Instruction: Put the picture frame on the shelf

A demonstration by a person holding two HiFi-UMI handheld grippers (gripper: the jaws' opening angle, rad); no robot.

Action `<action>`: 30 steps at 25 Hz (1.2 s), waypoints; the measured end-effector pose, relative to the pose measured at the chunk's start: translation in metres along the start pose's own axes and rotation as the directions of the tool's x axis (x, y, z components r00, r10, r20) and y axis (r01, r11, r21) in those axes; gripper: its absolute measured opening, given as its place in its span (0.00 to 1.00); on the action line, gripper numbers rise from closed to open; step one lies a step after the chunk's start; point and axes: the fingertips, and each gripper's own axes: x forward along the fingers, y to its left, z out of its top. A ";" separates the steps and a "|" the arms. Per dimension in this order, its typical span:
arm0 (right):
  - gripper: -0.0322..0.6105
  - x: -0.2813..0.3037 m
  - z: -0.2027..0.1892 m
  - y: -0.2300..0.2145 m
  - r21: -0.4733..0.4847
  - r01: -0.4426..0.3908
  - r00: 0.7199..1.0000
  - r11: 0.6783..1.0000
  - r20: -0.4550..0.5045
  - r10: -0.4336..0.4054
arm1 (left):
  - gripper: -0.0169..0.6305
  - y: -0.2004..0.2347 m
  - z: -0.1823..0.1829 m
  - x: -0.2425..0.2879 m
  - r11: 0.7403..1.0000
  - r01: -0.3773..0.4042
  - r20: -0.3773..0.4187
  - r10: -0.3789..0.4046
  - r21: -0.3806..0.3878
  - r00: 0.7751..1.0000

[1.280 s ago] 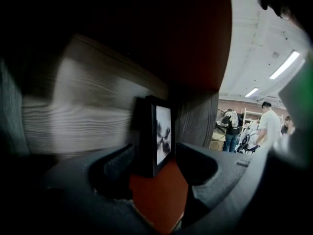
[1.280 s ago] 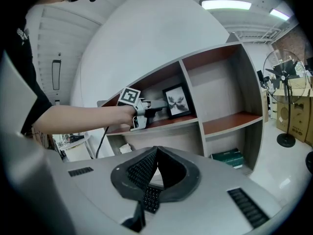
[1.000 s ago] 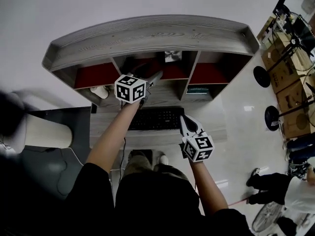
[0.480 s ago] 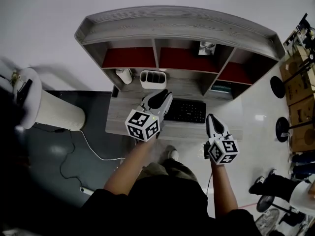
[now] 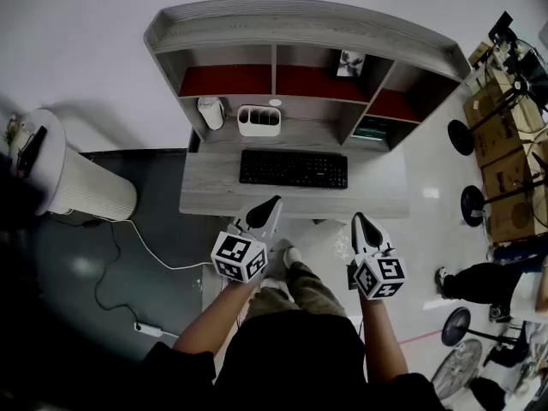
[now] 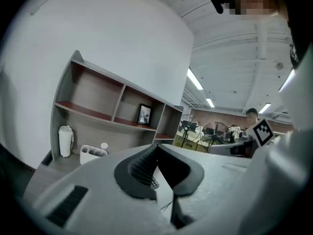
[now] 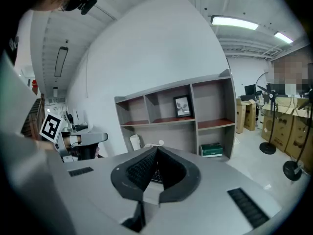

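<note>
Grey wood-grain desk [image 5: 205, 197] and its hutch shelf [image 5: 300, 26] stand against a white office wall, well ahead of both tools; the left gripper [image 5: 271, 204] hangs over the floor just short of the desk's near edge, its jaws having just closed tip to tip with nothing between them; the right gripper [image 5: 359, 219], to its right, also shows its pads pressed together and empty. The picture frame [image 5: 348, 62] stands upright in an upper compartment of the shelf, far beyond both sets of tips, ahead and to the right of the left gripper and almost straight ahead of the right one, touched by neither. A black keyboard [image 5: 294, 169] lies between the grippers and the shelf; a white pen holder [image 5: 259, 120] sits beyond the left gripper; a green box [image 5: 372, 129] sits beyond the right one in a lower compartment. Judged from this, the placing looks done; the step in hand is a clean exit, best served by holding both grippers clear of the desk edge, leaving the frame undisturbed, and checking that it leans steadily against the back panel.
</note>
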 end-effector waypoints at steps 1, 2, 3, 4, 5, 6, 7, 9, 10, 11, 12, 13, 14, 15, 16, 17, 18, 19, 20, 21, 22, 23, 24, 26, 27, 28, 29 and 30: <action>0.07 -0.010 0.001 0.001 -0.003 0.011 1.000 1.000 0.006 -0.011 | 0.05 -0.005 0.000 -0.005 1.000 0.002 0.003 -0.002 0.007 1.000; 0.07 -0.019 0.002 0.001 -0.009 0.019 1.000 1.000 0.014 -0.019 | 0.05 -0.009 0.002 -0.010 1.000 0.002 0.008 -0.002 0.018 1.000; 0.07 -0.028 0.003 0.000 -0.016 0.026 0.999 1.000 0.022 -0.025 | 0.05 -0.014 0.005 -0.014 1.000 0.000 0.015 0.000 0.031 1.000; 0.07 -0.035 0.003 -0.001 -0.024 0.033 0.999 0.999 0.028 -0.032 | 0.05 -0.019 0.009 -0.018 0.999 -0.003 0.022 0.002 0.047 1.000; 0.07 -0.041 0.004 -0.004 -0.029 0.039 0.999 0.999 0.033 -0.038 | 0.05 -0.024 0.012 -0.021 0.998 -0.007 0.028 0.005 0.066 1.000; 0.07 -0.045 0.006 -0.007 -0.033 0.045 0.998 0.998 0.038 -0.044 | 0.05 -0.028 0.014 -0.024 0.996 -0.012 0.034 0.009 0.083 0.999; 0.07 -0.047 0.008 -0.010 -0.036 0.050 0.998 0.998 0.044 -0.048 | 0.05 -0.032 0.016 -0.027 0.995 -0.017 0.038 0.014 0.096 0.999; 0.07 -0.049 0.013 -0.015 -0.044 0.050 0.997 0.998 0.058 -0.047 | 0.05 -0.039 0.017 -0.031 0.994 -0.029 0.043 0.024 0.106 0.999; 0.07 -0.049 0.016 -0.017 -0.050 0.046 0.997 0.998 0.063 -0.043 | 0.05 -0.043 0.017 -0.032 0.993 -0.036 0.046 0.031 0.110 0.998; 0.07 -0.049 0.018 -0.020 -0.057 0.040 0.997 0.998 0.066 -0.036 | 0.05 -0.046 0.017 -0.032 0.992 -0.044 0.050 0.039 0.114 0.998; 0.07 -0.048 0.019 -0.022 -0.065 0.034 0.997 0.997 0.068 -0.029 | 0.05 -0.050 0.018 -0.031 0.991 -0.052 0.054 0.046 0.121 0.997; 0.07 -0.047 0.020 -0.025 -0.072 0.028 0.997 0.997 0.068 -0.023 | 0.05 -0.054 0.019 -0.030 0.990 -0.060 0.058 0.052 0.130 0.997; 0.07 -0.046 0.021 -0.028 -0.077 0.023 0.997 0.997 0.069 -0.018 | 0.05 -0.057 0.020 -0.027 0.988 -0.065 0.060 0.057 0.140 0.997; 0.07 -0.045 0.022 -0.031 -0.081 0.019 0.997 0.997 0.070 -0.014 | 0.05 -0.061 0.021 -0.024 0.986 -0.070 0.062 0.061 0.149 0.996; 0.07 -0.044 0.022 -0.035 -0.082 0.016 0.997 0.996 0.071 -0.010 | 0.05 -0.063 0.022 -0.021 0.985 -0.074 0.063 0.064 0.156 0.996; 0.07 -0.043 0.024 -0.037 -0.080 0.012 0.997 0.997 0.073 -0.006 | 0.05 -0.065 0.023 -0.018 0.984 -0.076 0.064 0.067 0.158 0.996; 0.07 -0.043 0.025 -0.040 -0.074 0.007 0.997 0.997 0.076 -0.001 | 0.05 -0.066 0.024 -0.016 0.985 -0.078 0.064 0.069 0.156 0.996; 0.07 -0.043 0.026 -0.042 -0.065 0.000 0.997 0.998 0.079 0.005 | 0.05 -0.068 0.024 -0.015 0.985 -0.080 0.064 0.071 0.150 0.995; 0.07 -0.043 0.028 -0.045 -0.056 -0.007 0.997 0.998 0.083 0.012 | 0.05 -0.070 0.025 -0.013 0.986 -0.080 0.064 0.071 0.145 0.995; 0.07 -0.044 0.029 -0.047 -0.051 -0.014 0.996 0.999 0.086 0.018 | 0.05 -0.073 0.025 -0.012 0.986 -0.081 0.065 0.072 0.143 0.995; 0.07 -0.045 0.030 -0.050 -0.052 -0.018 0.996 0.999 0.089 0.022 | 0.05 -0.075 0.025 -0.010 0.986 -0.082 0.064 0.073 0.144 0.995; 0.07 -0.045 0.030 -0.051 -0.057 -0.019 0.996 0.998 0.089 0.024 | 0.05 -0.076 0.025 -0.009 0.985 -0.085 0.064 0.076 0.147 0.995; 0.07 -0.045 0.030 -0.053 -0.066 -0.020 0.996 0.998 0.087 0.026 | 0.05 -0.078 0.024 -0.008 0.985 -0.089 0.064 0.081 0.149 0.995; 0.07 -0.045 0.029 -0.053 -0.084 -0.022 0.996 0.996 0.080 0.028 | 0.05 -0.079 0.023 -0.008 0.984 -0.101 0.065 0.092 0.149 0.994; 0.07 -0.045 0.027 -0.053 -0.091 -0.023 0.997 0.996 0.074 0.029 | 0.05 -0.079 0.022 -0.008 0.983 -0.107 0.064 0.098 0.148 0.993; 0.07 -0.046 0.026 -0.053 -0.098 -0.024 0.997 0.995 0.067 0.031 | 0.05 -0.080 0.022 -0.007 0.983 -0.111 0.063 0.103 0.147 0.993; 0.07 -0.046 0.025 -0.053 -0.102 -0.027 0.998 0.994 0.061 0.034 | 0.05 -0.080 0.022 -0.007 0.983 -0.115 0.062 0.107 0.146 0.992; 0.07 -0.046 0.025 -0.052 -0.107 -0.031 0.998 0.994 0.056 0.038 | 0.05 -0.081 0.022 -0.006 0.982 -0.117 0.062 0.109 0.145 0.992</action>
